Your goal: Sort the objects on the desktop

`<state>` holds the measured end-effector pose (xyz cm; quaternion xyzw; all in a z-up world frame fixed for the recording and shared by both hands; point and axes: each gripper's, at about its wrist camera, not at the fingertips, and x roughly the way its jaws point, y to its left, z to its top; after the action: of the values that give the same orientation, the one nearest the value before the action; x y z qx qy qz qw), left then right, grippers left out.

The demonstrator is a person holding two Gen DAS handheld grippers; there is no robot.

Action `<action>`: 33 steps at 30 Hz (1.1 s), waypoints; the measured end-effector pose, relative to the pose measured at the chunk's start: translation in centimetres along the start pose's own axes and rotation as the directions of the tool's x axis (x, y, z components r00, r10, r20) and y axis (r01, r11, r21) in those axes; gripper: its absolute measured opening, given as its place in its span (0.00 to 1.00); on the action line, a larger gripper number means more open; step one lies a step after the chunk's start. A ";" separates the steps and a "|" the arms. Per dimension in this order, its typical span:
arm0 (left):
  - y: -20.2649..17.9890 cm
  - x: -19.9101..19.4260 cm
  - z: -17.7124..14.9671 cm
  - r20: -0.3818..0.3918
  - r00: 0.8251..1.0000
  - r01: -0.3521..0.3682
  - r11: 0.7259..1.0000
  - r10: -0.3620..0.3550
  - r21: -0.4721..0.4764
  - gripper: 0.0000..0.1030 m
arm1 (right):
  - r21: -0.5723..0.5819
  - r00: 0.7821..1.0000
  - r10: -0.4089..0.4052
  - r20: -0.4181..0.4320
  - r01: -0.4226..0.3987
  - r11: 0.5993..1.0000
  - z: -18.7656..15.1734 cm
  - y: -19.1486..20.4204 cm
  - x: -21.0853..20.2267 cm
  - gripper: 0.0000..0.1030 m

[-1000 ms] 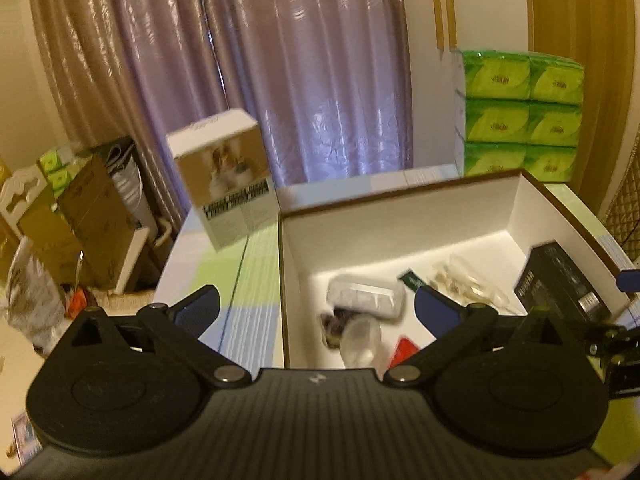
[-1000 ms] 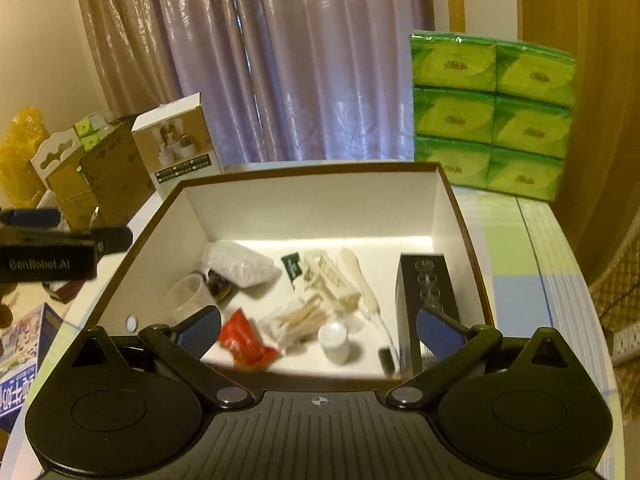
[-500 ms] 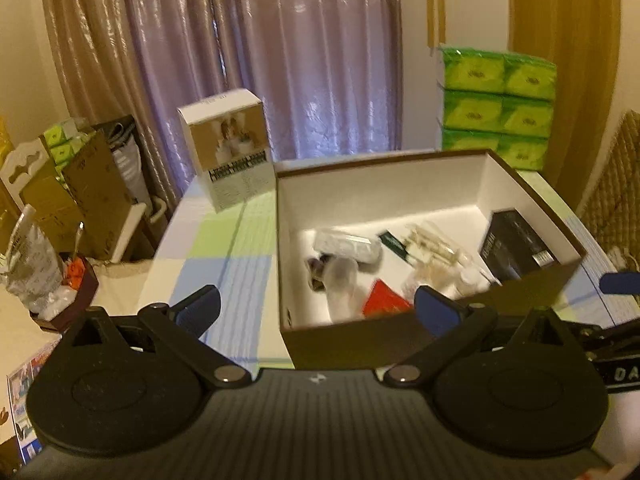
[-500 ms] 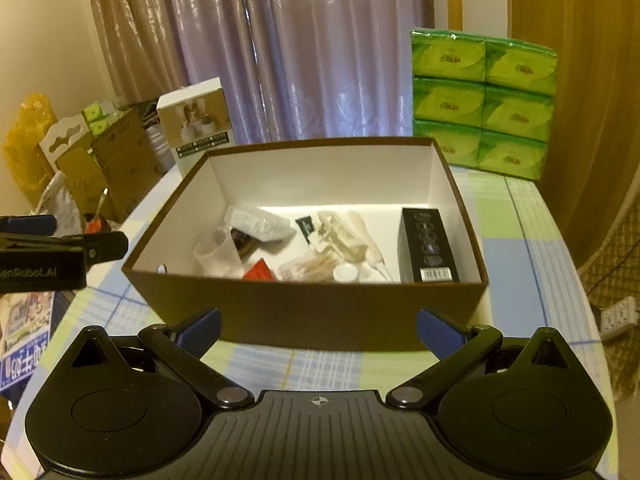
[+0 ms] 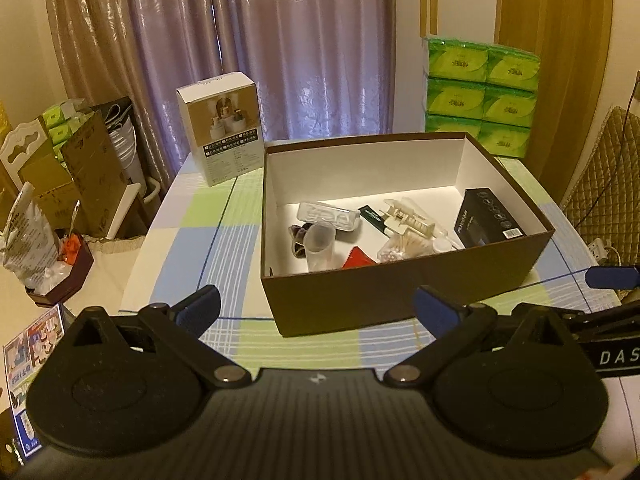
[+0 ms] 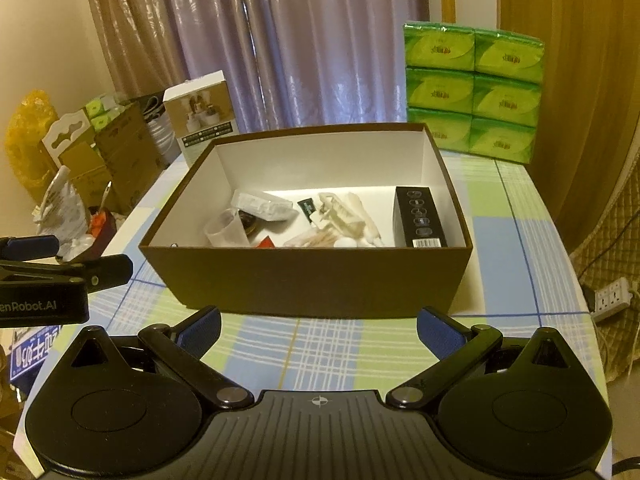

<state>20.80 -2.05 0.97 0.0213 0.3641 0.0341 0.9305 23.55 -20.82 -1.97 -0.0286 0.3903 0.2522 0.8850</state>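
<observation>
Both tongs (image 5: 316, 312) (image 6: 318, 328) back from box (image 6: 308, 276)

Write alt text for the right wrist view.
An open brown box on a checked tablecloth holds a black carton, clear cup and small clutter. The right gripper hangs open before it, empty.

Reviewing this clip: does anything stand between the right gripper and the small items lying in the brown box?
Yes. The brown box's near wall stands between the right gripper and the items inside, such as the black carton and clear cup. The box is open on top, so nothing visible blocks a reach from above.
</observation>
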 end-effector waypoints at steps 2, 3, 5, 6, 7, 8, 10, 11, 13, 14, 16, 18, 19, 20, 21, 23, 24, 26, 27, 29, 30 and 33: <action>-0.2 -0.3 -0.2 -0.006 1.000 0.010 1.000 -0.010 -0.005 0.99 | -0.005 1.000 -0.002 0.002 0.002 1.000 -0.2 0.0 -0.3 0.98; -0.3 -0.6 -0.3 -0.008 1.000 0.012 1.000 -0.012 -0.006 0.99 | -0.008 1.000 -0.004 0.002 0.004 1.000 -0.3 -0.1 -0.5 0.98; -0.6 -0.9 -0.6 -0.012 1.000 0.011 1.000 -0.011 -0.006 0.99 | -0.011 1.000 -0.003 0.000 0.003 1.000 -0.5 -0.2 -0.8 0.98; -0.7 -1.0 -0.8 -0.013 1.000 0.009 1.000 -0.009 -0.006 0.99 | -0.010 1.000 -0.003 -0.001 0.003 1.000 -0.6 -0.2 -0.9 0.98; -0.8 -1.2 -0.9 -0.018 1.000 0.008 1.000 -0.008 -0.005 0.99 | -0.010 1.000 -0.003 -0.002 0.003 1.000 -0.6 -0.3 -1.1 0.98; -1.0 -1.2 -1.1 -0.023 1.000 0.008 1.000 -0.008 -0.006 0.99 | -0.009 1.000 -0.004 -0.003 0.004 1.000 -0.7 -0.4 -1.2 0.98; -1.1 -1.5 -1.4 -0.032 0.999 0.012 1.000 -0.012 -0.010 0.99 | -0.011 1.000 -0.007 -0.007 0.007 1.000 -0.9 -0.5 -1.4 0.98; -1.1 -1.6 -1.5 -0.036 0.999 0.013 1.000 -0.013 -0.011 0.99 | -0.013 1.000 -0.007 -0.012 0.007 1.000 -0.9 -0.6 -1.5 0.98; -1.2 -1.9 -1.8 -0.040 0.999 0.012 1.000 -0.012 -0.012 0.99 | -0.013 1.000 -0.006 -0.017 0.005 1.000 -1.1 -0.7 -1.7 0.98; -1.4 -2.0 -2.0 -0.043 0.999 0.009 1.000 -0.010 -0.011 0.99 | -0.012 1.000 -0.002 -0.017 0.002 1.000 -1.1 -0.7 -1.7 0.98; -1.5 -2.3 -2.3 -0.048 0.999 0.006 1.000 -0.007 -0.013 0.99 | -0.014 1.000 0.003 -0.017 -0.003 1.000 -1.3 -0.7 -2.0 0.98; -1.6 -2.6 -2.5 -0.052 0.999 0.002 1.000 -0.003 -0.015 0.99 | -0.019 1.000 0.006 -0.017 -0.007 1.000 -1.5 -0.6 -2.3 0.98; -1.7 -2.7 -2.7 -0.054 0.999 0.000 1.000 -0.001 -0.015 0.99 | -0.023 1.000 0.008 -0.016 -0.008 1.000 -1.6 -0.6 -2.4 0.98; -1.8 -2.8 -2.9 -0.057 0.998 -0.002 1.000 0.001 -0.016 0.99 | -0.027 1.000 0.009 -0.016 -0.010 1.000 -1.7 -0.5 -2.5 0.98; -1.9 -2.9 -3.0 -0.060 0.998 -0.003 1.000 0.002 -0.017 0.99 | -0.032 1.000 0.011 -0.015 -0.011 0.999 -1.8 -0.4 -2.6 0.98; -2.0 -3.0 -3.2 -0.065 0.998 -0.005 1.000 0.004 -0.019 0.99 | -0.041 1.000 0.012 -0.016 -0.013 0.999 -2.1 -0.3 -2.9 0.98; -2.0 -3.1 -3.3 -0.067 0.998 -0.005 1.000 0.004 -0.021 0.99 | -0.045 1.000 0.014 -0.016 -0.015 0.999 -2.2 -0.3 -3.0 0.98; -2.1 -3.3 -3.6 -0.071 0.997 -0.007 1.000 0.005 -0.025 0.99 | -0.048 1.000 0.018 -0.018 -0.019 0.999 -2.5 -0.3 -3.2 0.98; -2.2 -3.4 -3.7 -0.072 0.997 -0.008 1.000 0.006 -0.027 0.99 | -0.049 1.000 0.019 -0.019 -0.020 0.999 -2.6 -0.3 -3.3 0.98; -2.3 -3.5 -3.9 -0.074 0.997 -0.013 0.999 0.011 -0.031 0.99 | -0.049 1.000 0.020 -0.022 -0.021 0.999 -2.9 -0.4 -3.5 0.98; -2.4 -3.6 -4.1 -0.075 0.997 -0.015 0.999 0.013 -0.033 0.99 | -0.048 1.000 0.020 -0.024 -0.021 0.999 -2.9 -0.5 -3.5 0.98; -2.6 -3.8 -4.5 -0.083 0.996 -0.019 0.999 0.015 -0.042 0.99 | -0.046 0.999 0.021 -0.030 -0.023 0.999 -3.4 -0.8 -3.8 0.98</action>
<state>15.04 -4.88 0.08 0.0031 0.4011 0.0506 0.9146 19.41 -23.96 -1.75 -0.0484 0.3978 0.2703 0.8754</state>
